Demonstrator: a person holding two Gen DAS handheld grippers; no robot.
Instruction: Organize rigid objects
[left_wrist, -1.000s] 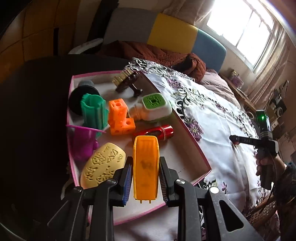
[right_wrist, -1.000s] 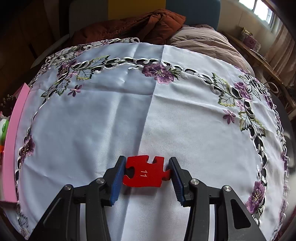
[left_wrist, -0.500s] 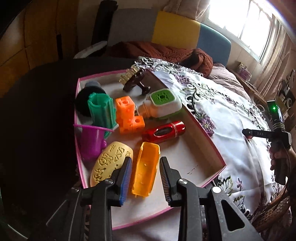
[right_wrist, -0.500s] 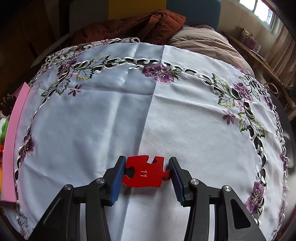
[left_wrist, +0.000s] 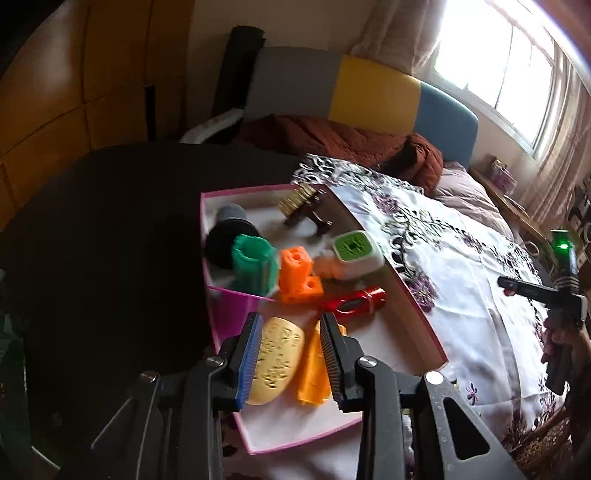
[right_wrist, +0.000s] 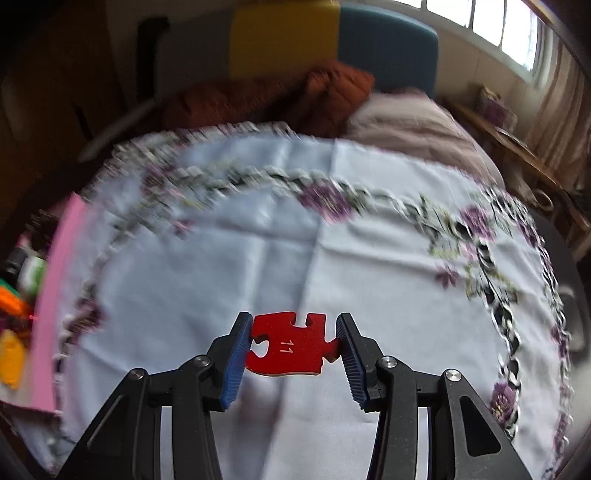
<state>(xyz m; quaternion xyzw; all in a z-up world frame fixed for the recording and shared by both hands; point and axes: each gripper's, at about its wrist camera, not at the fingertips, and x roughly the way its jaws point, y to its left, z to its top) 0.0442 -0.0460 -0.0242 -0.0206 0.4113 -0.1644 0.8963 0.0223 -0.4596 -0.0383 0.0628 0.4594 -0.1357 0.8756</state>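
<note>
Two claws in play, and they could hardly be doing more different jobs. The left claw (left_wrist: 288, 354) hangs over the pink-edged tray (left_wrist: 413, 314), its jaws opening with nothing clamped; the orange boat-shaped piece (left_wrist: 314, 373) lies loose on the tray floor, seen through the gap and partly behind the right finger, just beside the yellow oval (left_wrist: 277, 362), which the blue pad on the left partly covers. Further up the tray sit a red cylinder (left_wrist: 352, 302), an orange block (left_wrist: 297, 275), a green ribbed cylinder (left_wrist: 255, 267), a white box with a green top (left_wrist: 354, 251) and a purple cup (left_wrist: 236, 312). A black round thing (left_wrist: 221, 243) hides behind the green cylinder, and what it is I cannot make out; same for the dark brown item (left_wrist: 306, 214) at the far corner, smeared by blur.

Over to the right claw (right_wrist: 293, 345): clenched on the red puzzle piece (right_wrist: 291, 349), a pad on each side edge, the piece held above the white embroidered cloth (right_wrist: 221, 280) on the surface. A white "11" shows on its face. The cloth's flower border is badly blurred. At the left edge a pink tray wall (right_wrist: 55, 295) cuts in, with only slivers of orange, green and yellow beyond it, too cropped to name. In the left view, the right claw's handle appears far right, a hand (left_wrist: 561, 332) around it, half cut off.
</note>
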